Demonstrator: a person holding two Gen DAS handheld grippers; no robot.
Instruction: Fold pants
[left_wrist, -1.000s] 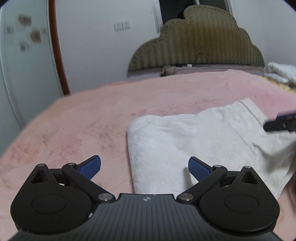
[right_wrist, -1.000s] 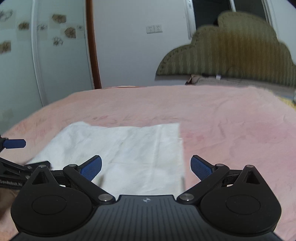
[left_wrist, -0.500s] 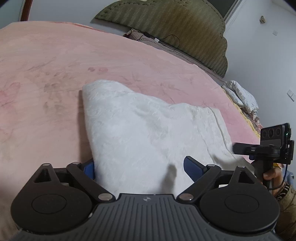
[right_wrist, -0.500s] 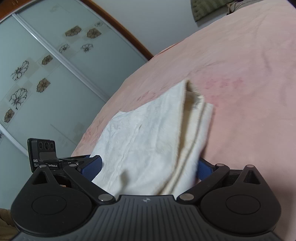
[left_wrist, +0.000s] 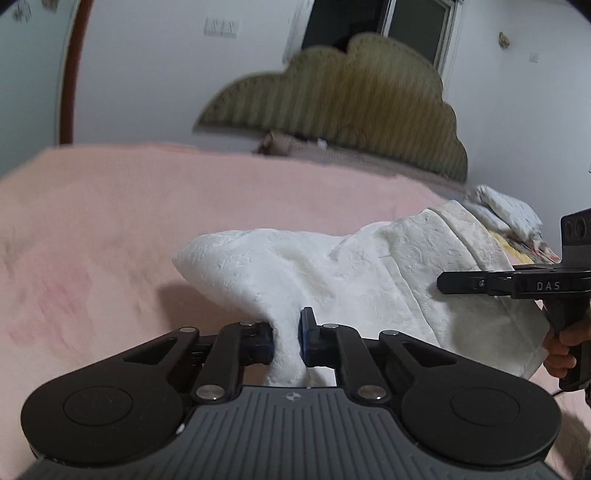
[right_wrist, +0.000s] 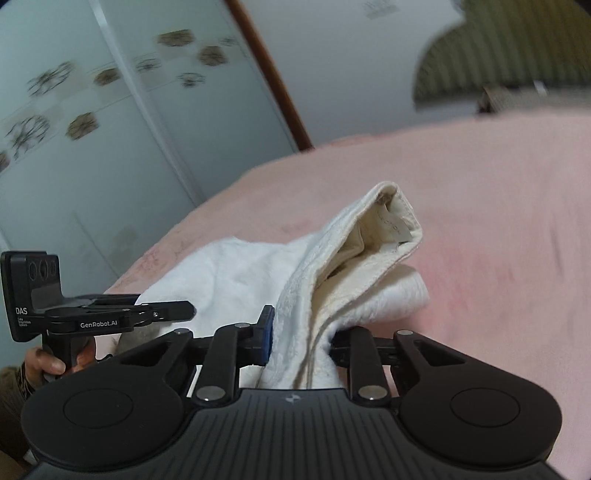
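Note:
The white textured pants (left_wrist: 332, 266) lie part folded on the pink bed. My left gripper (left_wrist: 287, 341) is shut on their near left edge and lifts it off the blanket. My right gripper (right_wrist: 301, 343) is shut on the near right edge, where the cream waistband layers (right_wrist: 373, 251) stand up and gape open. Each gripper shows in the other's view: the right one (left_wrist: 480, 284) at the right side, the left one (right_wrist: 147, 314) at the left side.
The pink blanket (left_wrist: 110, 229) covers the bed all around the pants. An olive padded headboard (left_wrist: 351, 107) stands at the far end. A white bundle of cloth (left_wrist: 506, 210) lies at the far right. A sliding wardrobe door (right_wrist: 92, 129) is on the left.
Both grippers have closed on the near edge of the pants and raised it. One second ago both were open above the flat cloth.

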